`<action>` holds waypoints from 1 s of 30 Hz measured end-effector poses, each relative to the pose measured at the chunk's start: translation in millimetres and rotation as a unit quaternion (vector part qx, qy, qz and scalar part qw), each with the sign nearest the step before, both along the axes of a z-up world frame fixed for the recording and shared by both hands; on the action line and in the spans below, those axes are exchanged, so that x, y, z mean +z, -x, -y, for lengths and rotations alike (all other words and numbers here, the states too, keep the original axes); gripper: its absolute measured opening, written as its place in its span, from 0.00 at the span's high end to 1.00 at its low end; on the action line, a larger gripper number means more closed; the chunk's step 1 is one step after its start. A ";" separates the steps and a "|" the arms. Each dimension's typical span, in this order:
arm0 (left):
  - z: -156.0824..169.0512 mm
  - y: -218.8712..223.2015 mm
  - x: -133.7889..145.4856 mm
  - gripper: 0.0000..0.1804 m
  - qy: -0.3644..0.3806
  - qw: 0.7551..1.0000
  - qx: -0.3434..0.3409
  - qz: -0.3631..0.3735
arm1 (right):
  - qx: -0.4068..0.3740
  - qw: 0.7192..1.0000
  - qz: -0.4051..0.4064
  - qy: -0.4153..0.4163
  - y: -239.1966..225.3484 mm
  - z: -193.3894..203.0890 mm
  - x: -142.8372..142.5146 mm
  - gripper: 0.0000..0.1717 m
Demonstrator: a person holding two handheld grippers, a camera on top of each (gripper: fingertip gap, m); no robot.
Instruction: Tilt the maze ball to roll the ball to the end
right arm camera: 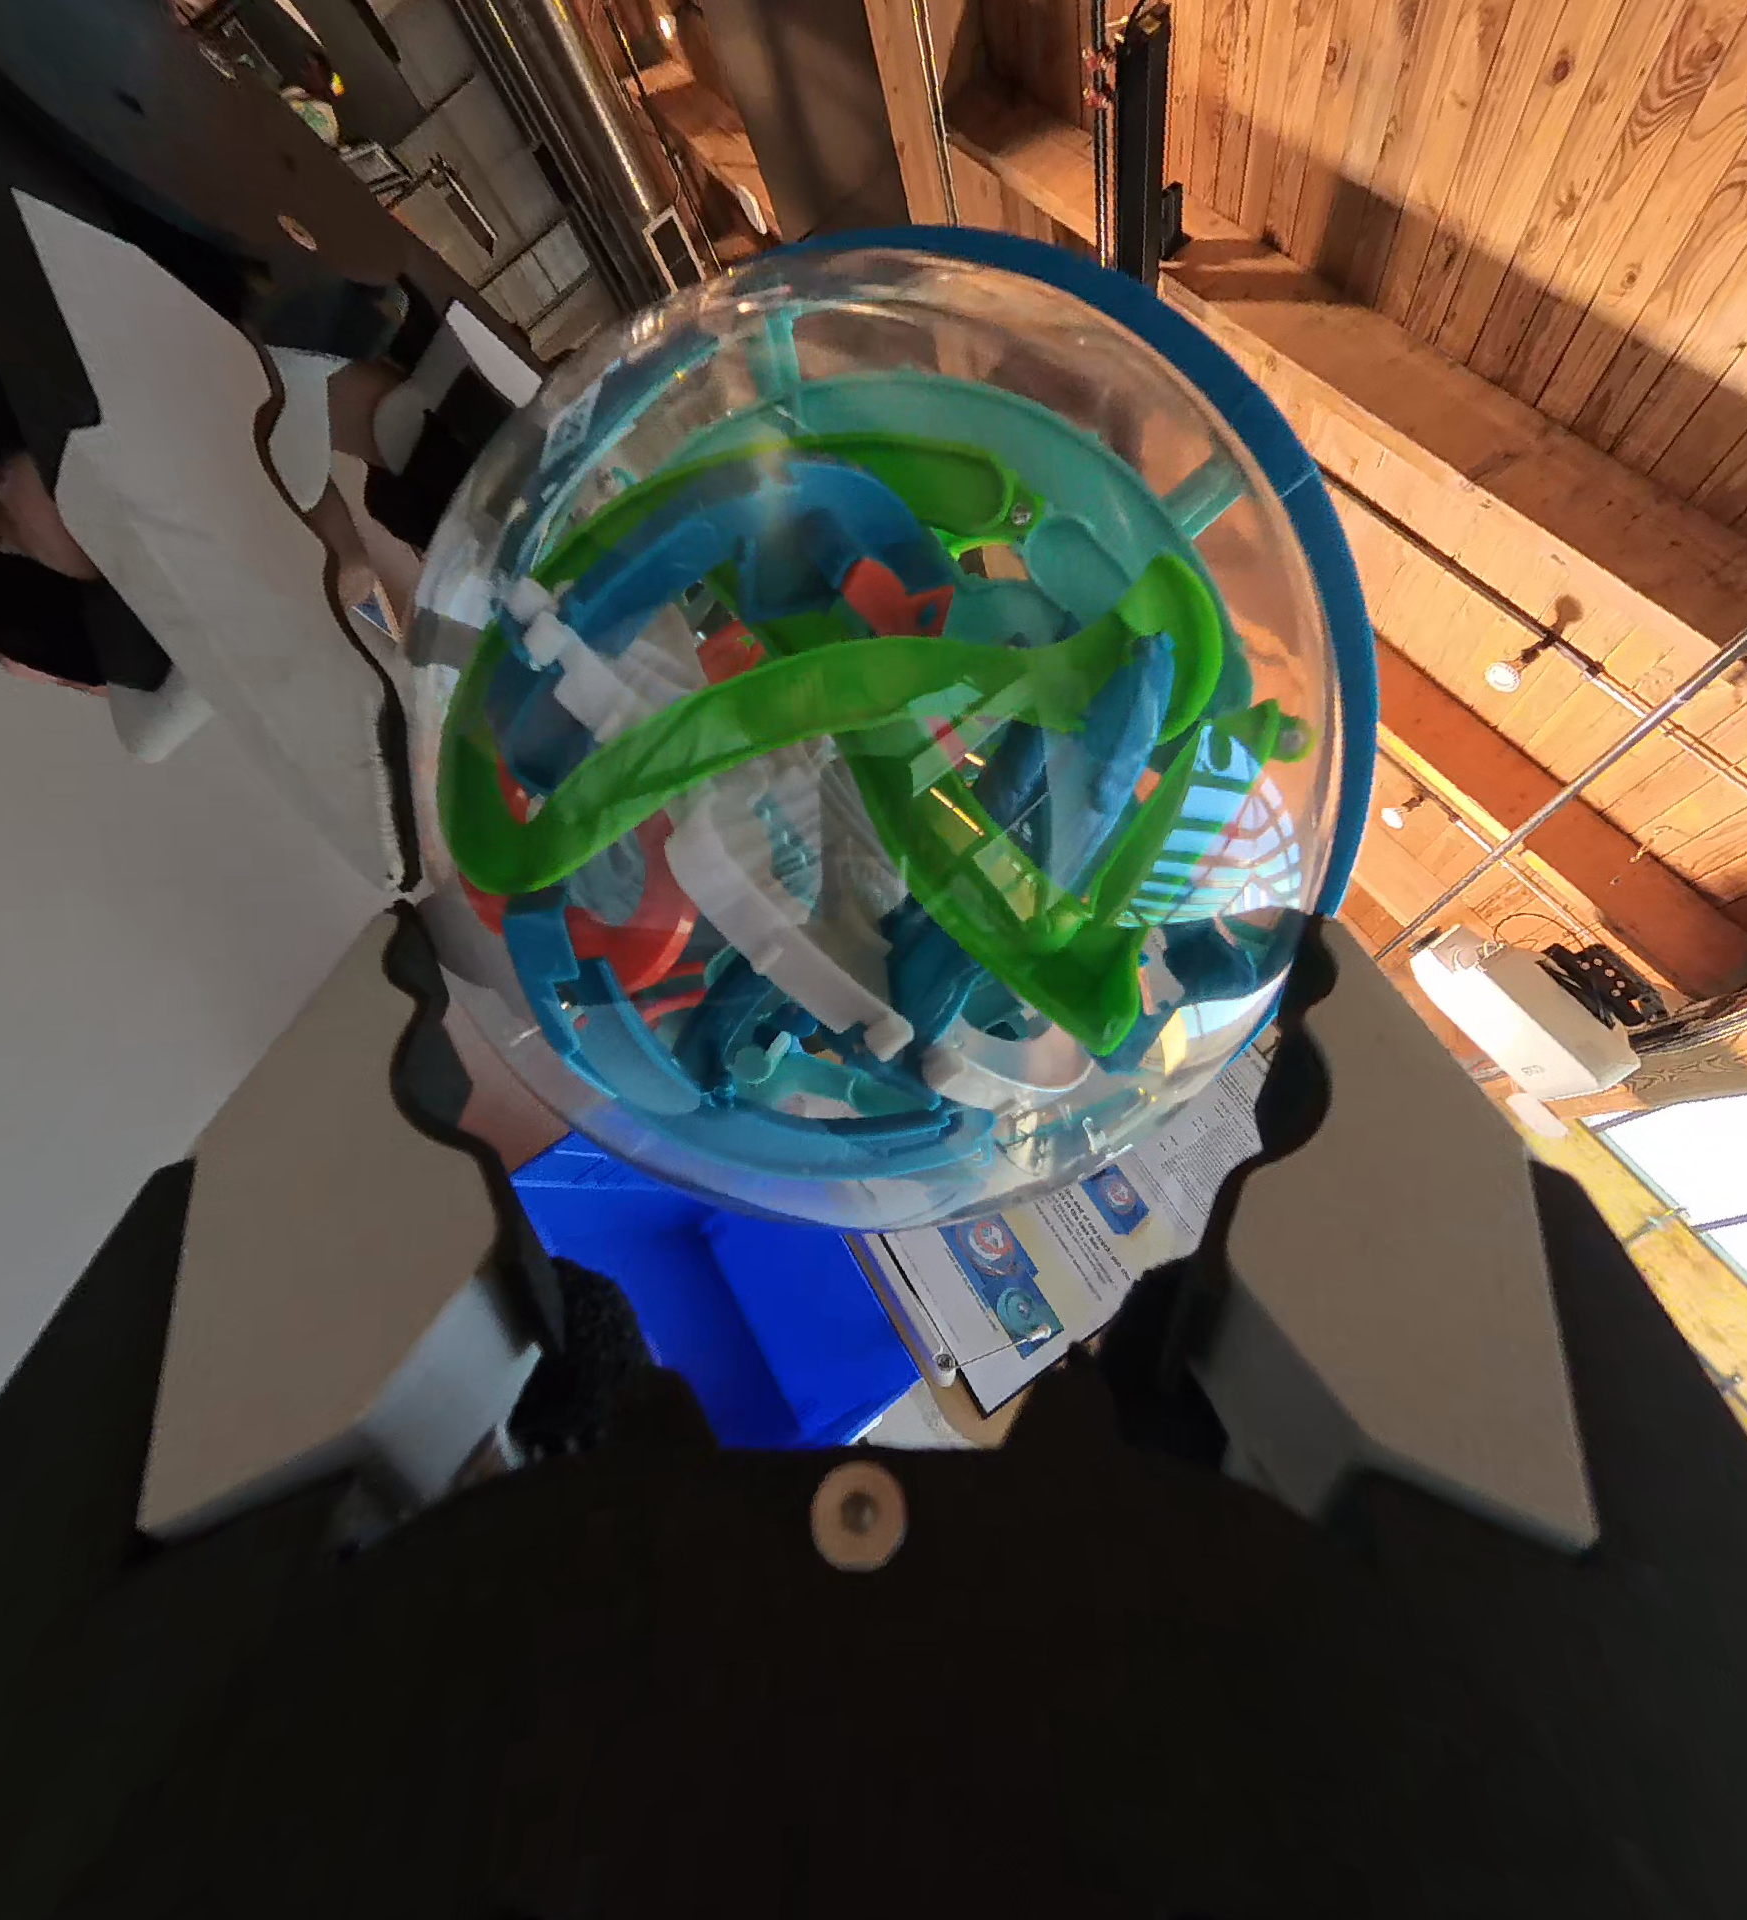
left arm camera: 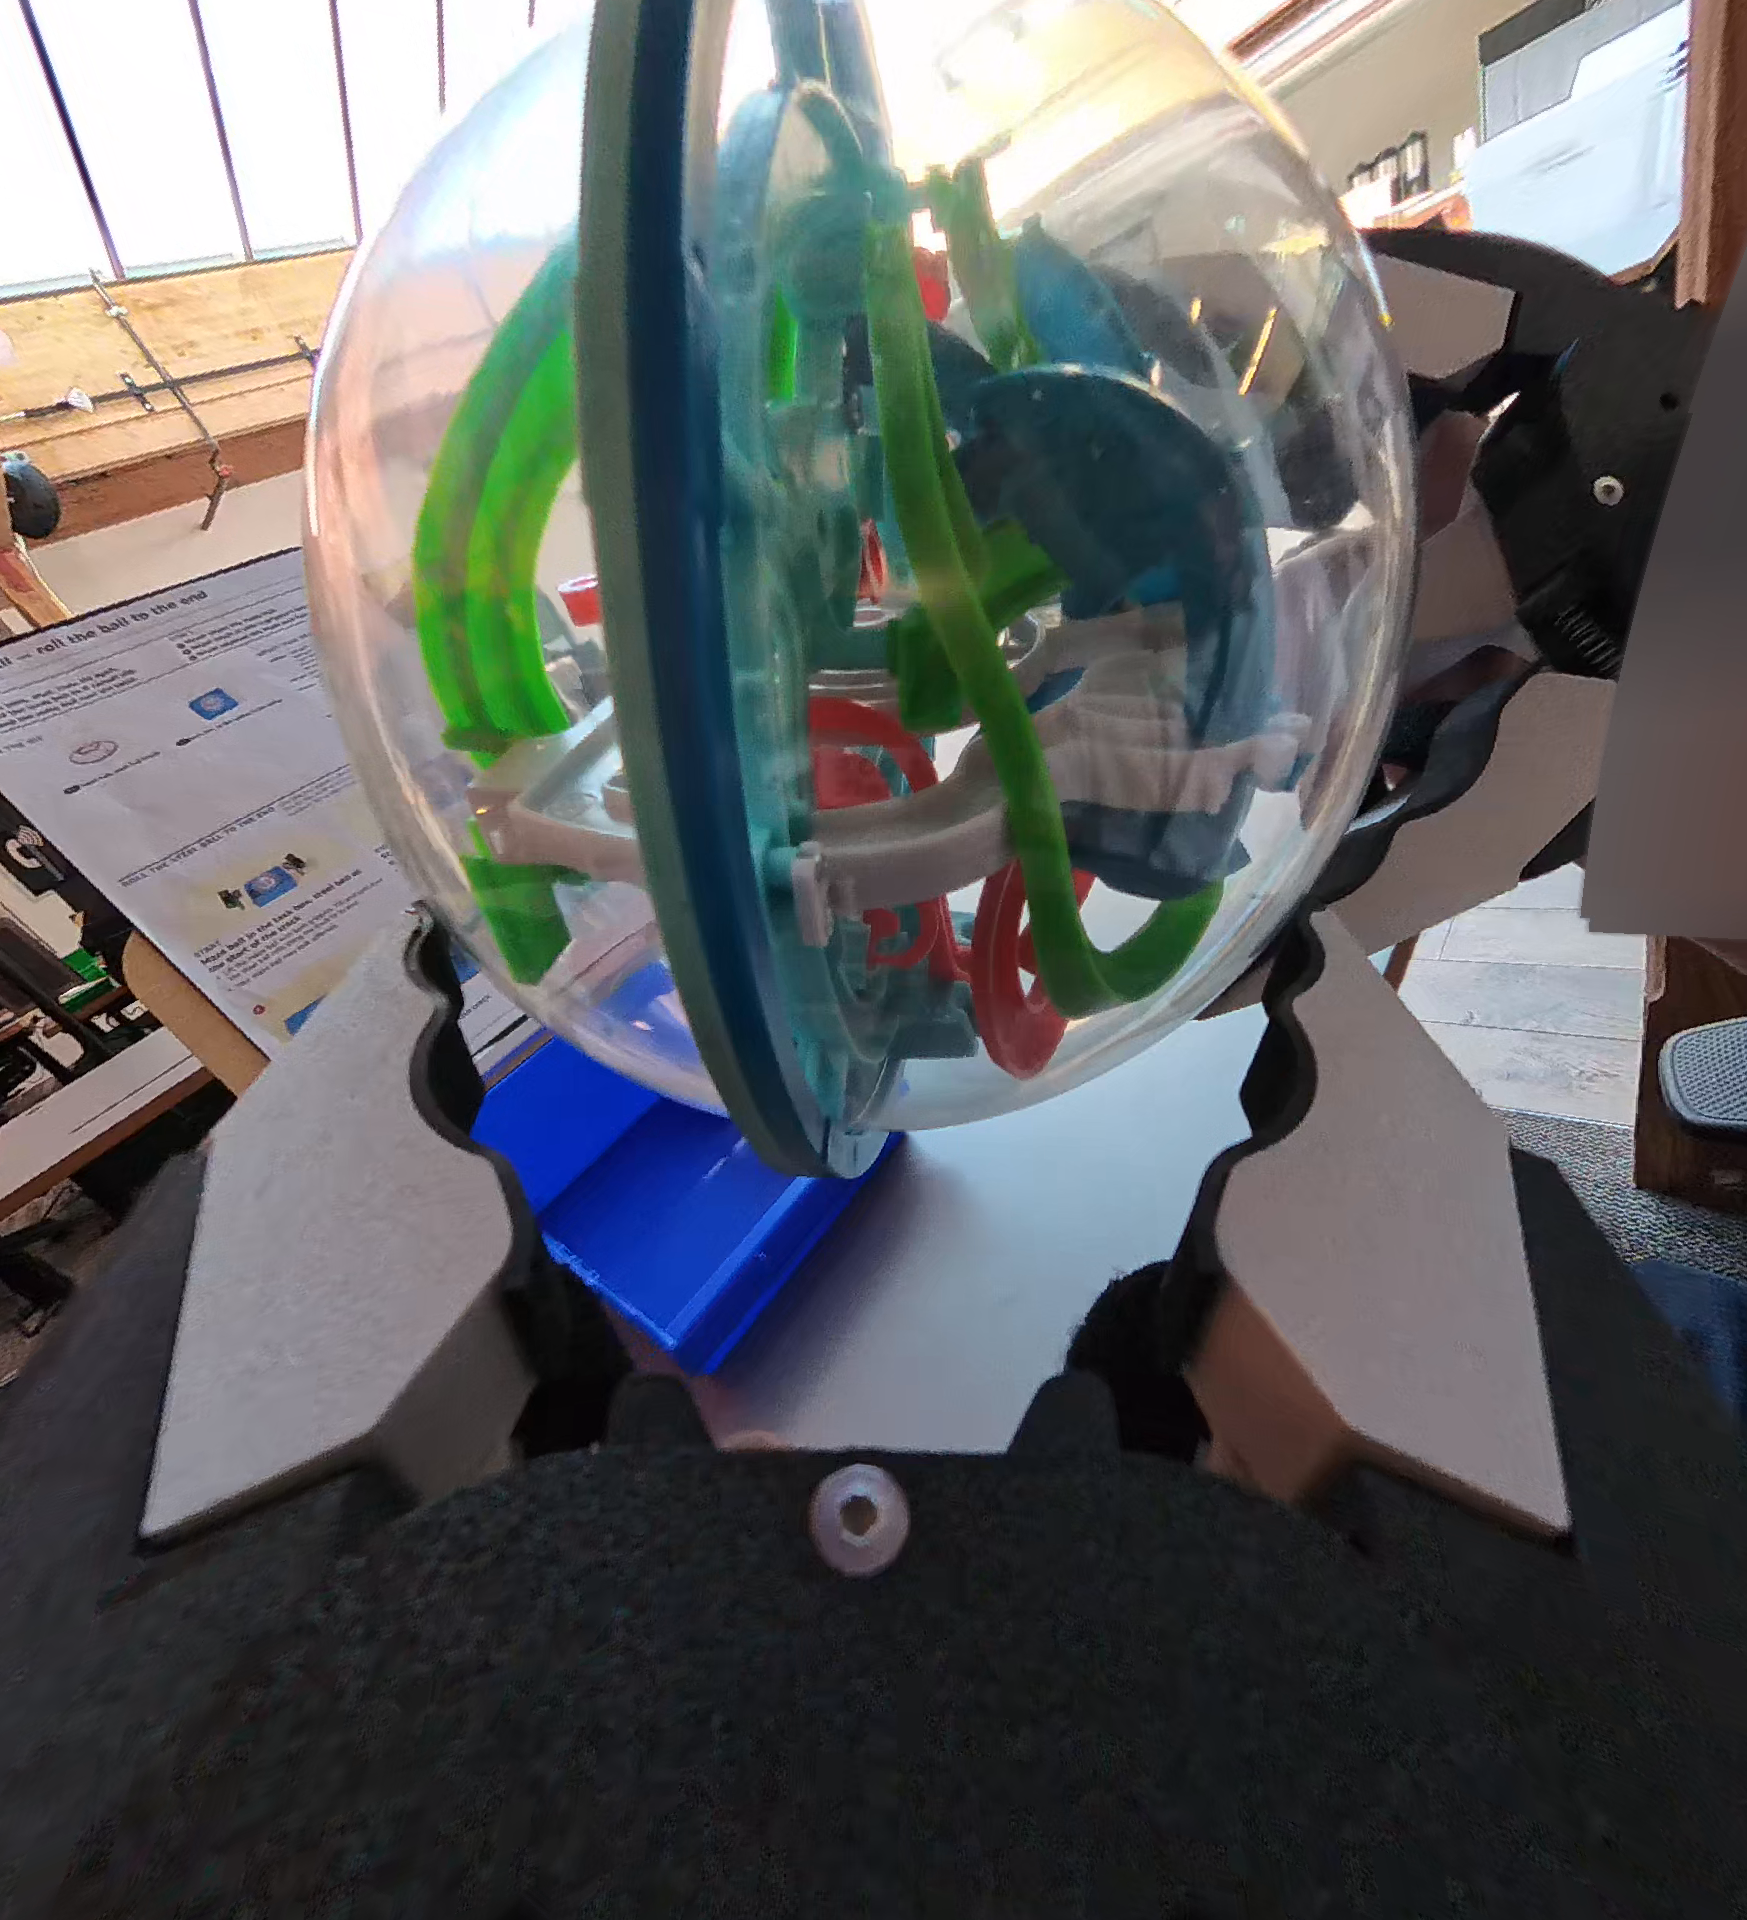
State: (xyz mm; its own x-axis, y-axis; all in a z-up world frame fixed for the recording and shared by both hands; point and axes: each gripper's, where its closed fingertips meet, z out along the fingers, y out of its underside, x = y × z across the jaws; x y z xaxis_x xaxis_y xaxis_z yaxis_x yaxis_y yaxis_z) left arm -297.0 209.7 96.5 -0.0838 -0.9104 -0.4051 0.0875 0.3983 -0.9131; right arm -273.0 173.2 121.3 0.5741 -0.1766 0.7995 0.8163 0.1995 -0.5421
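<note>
The maze ball [left arm camera: 848, 582] is a clear sphere with green, blue, red and white tracks and a blue rim. It is held in the air above a blue box [left arm camera: 661, 1226]. My left gripper [left arm camera: 858, 966] is shut on it, both fingertips [left arm camera: 433, 977] pressing its lower sides. My right gripper [right arm camera: 853, 956] is also shut on the ball [right arm camera: 879, 727], its fingertips [right arm camera: 412, 987] against the shell. The right gripper shows on the far side in the left wrist view [left arm camera: 1534, 540]. The left gripper shows at the upper left in the right wrist view [right arm camera: 256, 499]. I cannot pick out the small ball inside.
The blue box [right arm camera: 744, 1320] sits on a white table [left arm camera: 1056, 1195]. A printed instruction sheet [left arm camera: 142, 748] stands at the left, also seen in the right wrist view [right arm camera: 1056, 1278]. A chair armrest [left arm camera: 1742, 1070] and a person's leg [left arm camera: 1742, 1382] are at the right.
</note>
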 end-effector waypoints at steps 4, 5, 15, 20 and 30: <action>-1.5 0.1 -0.2 0.18 -0.007 1.000 0.006 0.001 | -0.003 1.000 -0.005 0.002 -1.2 -2.2 -1.5 0.11; -1.3 0.5 0.3 0.18 -0.012 1.000 0.009 0.002 | -0.002 1.000 -0.005 -0.001 -1.2 -2.2 -1.5 0.11; -6.9 4.1 -0.1 0.18 -0.042 0.998 0.037 -0.006 | 0.018 0.999 -0.026 -0.024 -1.1 -8.4 -6.0 0.11; -11.0 2.2 -6.0 0.18 -0.001 1.000 0.014 -0.022 | 0.010 0.999 -0.036 0.001 -1.0 -12.7 -9.0 0.11; -14.0 -1.8 -10.9 0.18 0.031 0.999 -0.003 -0.030 | 0.007 0.998 -0.054 0.027 -4.1 -16.9 -13.1 0.11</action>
